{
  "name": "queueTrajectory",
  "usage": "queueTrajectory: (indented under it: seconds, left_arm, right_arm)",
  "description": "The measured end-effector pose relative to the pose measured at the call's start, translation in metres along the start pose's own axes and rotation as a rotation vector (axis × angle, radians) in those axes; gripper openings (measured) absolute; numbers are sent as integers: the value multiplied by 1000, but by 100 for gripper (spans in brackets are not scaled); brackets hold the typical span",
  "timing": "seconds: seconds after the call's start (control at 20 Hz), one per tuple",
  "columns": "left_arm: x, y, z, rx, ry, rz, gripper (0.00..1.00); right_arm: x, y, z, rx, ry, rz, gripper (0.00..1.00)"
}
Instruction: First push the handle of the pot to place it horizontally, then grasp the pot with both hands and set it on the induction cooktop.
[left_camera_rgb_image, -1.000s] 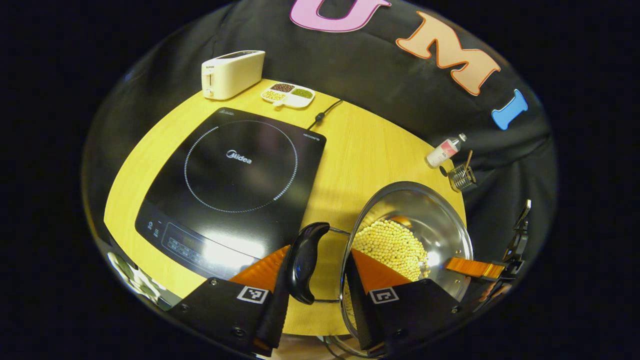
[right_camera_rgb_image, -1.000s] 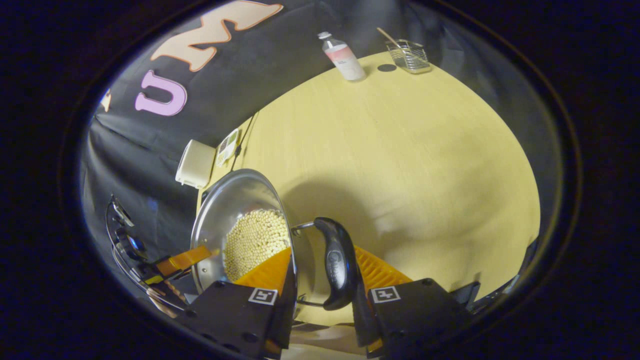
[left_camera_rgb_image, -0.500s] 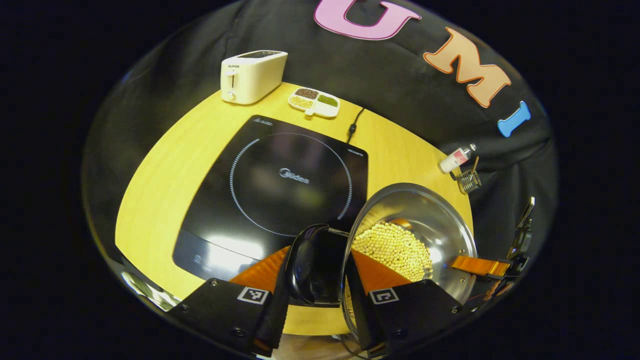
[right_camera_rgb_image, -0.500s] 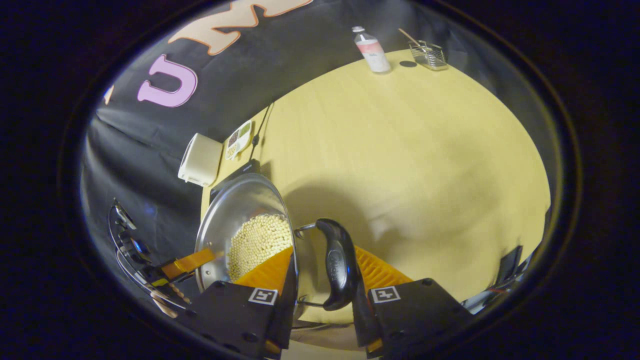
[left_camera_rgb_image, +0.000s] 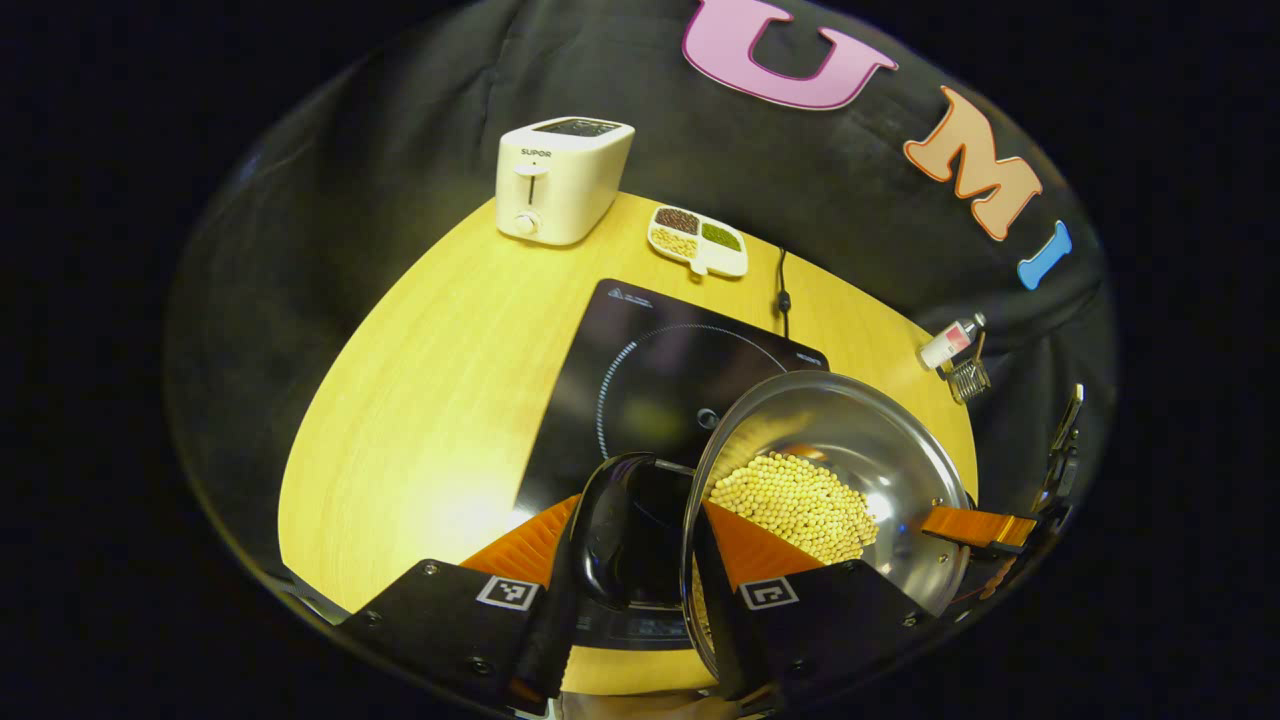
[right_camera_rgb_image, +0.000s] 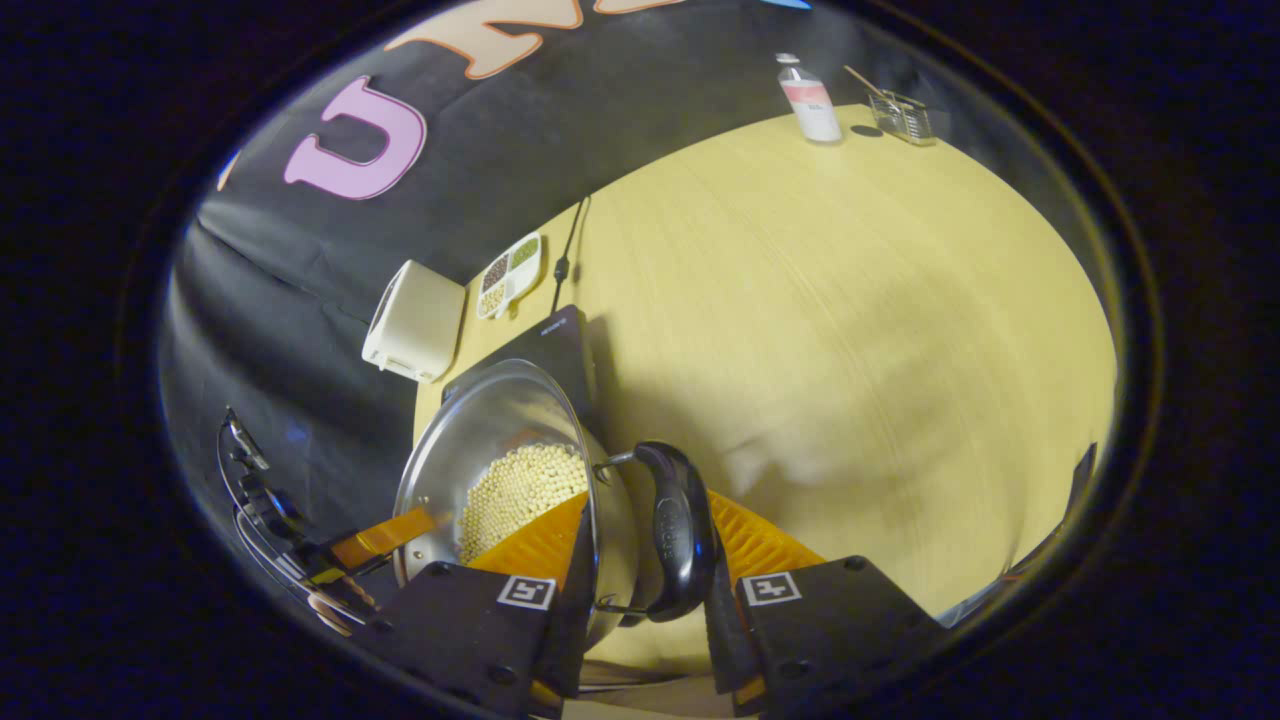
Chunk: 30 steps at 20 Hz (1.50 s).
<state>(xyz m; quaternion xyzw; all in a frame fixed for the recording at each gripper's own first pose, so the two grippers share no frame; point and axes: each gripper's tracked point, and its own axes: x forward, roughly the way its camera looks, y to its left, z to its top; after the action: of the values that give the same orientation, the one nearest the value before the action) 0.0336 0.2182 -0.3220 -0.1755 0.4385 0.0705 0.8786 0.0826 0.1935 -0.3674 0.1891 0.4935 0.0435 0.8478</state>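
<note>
A steel pot (left_camera_rgb_image: 860, 440) holding yellow beans (left_camera_rgb_image: 790, 500) hangs over the front right part of the black induction cooktop (left_camera_rgb_image: 640, 370). My left gripper (left_camera_rgb_image: 640, 500) is shut on the pot's black side handle (left_camera_rgb_image: 615, 530) and the rim, with one finger inside the pot. In the right gripper view, my right gripper (right_camera_rgb_image: 646, 495) grips the opposite black handle (right_camera_rgb_image: 680, 520) and the rim of the pot (right_camera_rgb_image: 480, 420) the same way. The cooktop (right_camera_rgb_image: 560, 340) peeks out behind the pot. Each gripper appears across the pot from the other.
At the back of the yellow table (left_camera_rgb_image: 430, 380) stand a white toaster (left_camera_rgb_image: 560, 180) and a divided dish (left_camera_rgb_image: 698, 240) of grains. The cooktop's cable (left_camera_rgb_image: 783, 290) runs to the back edge. A small bottle (left_camera_rgb_image: 950, 342) and a glass container (left_camera_rgb_image: 968, 378) sit at the far right.
Both grippers have carried the pot leftwards from the bare table to above the cooktop. The grip on both handles is unchanged.
</note>
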Motion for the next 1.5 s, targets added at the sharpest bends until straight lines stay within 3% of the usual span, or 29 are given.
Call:
queueTrajectory:
  seconds: [0.05, 0.1, 0.15, 0.45, 0.5, 1.2, 1.25, 1.5]
  left_arm:
    - [2, 6, 4, 8, -5, 4, 58]
    - [2, 12, 8, 20, -21, 3, 58]
    - [3, 17, 16, 36, -43, 5, 60]
    - [18, 29, 39, 73, -120, -9, 58]
    - [20, 30, 41, 82, -128, -9, 58]
    - [37, 35, 69, 102, -227, -14, 59]
    - [38, 36, 70, 104, -232, -12, 59]
    - [44, 37, 74, 119, -242, -6, 59]
  right_arm:
    - [4, 7, -2, 0, -6, 0, 53]
    - [10, 11, -3, -1, -15, 1, 60]
    - [13, 16, -4, 1, -19, 1, 53]
    - [37, 32, 0, 5, -64, 8, 53]
    - [40, 33, 0, 5, -64, 6, 46]
    - [69, 46, 25, 2, -152, 30, 46]
    - [71, 47, 27, 0, -156, 31, 53]
    - [79, 51, 34, -3, -166, 37, 53]
